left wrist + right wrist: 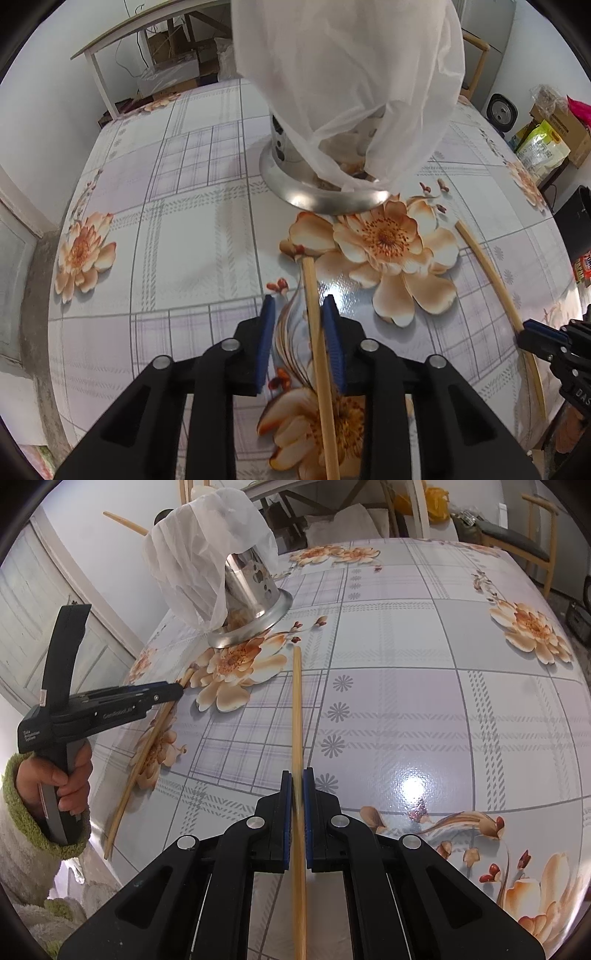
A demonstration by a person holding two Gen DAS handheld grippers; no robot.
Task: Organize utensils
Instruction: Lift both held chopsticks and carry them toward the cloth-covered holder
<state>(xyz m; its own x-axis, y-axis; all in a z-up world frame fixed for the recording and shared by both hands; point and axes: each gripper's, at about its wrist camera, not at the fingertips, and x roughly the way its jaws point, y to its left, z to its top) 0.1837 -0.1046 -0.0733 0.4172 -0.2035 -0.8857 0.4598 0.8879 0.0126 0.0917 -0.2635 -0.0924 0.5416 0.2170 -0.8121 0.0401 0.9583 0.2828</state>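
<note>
Two chopsticks: right tool [297,775] clamps one [296,709]; left tool [300,306] stands parted around another [317,332].

Chopstick [320,354] between left gripper [301,306] pads (jaws apart), on floral tablecloth [177,236].

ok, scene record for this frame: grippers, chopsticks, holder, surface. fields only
left gripper: open, straddling left chopstick, which lies on the table
right gripper: shut on right chopstick
holder: perforated metal cup, upright on a flared base, draped with white bag
surface: table with floral check cloth
stowed: another stick juts from behind the bag
</note>
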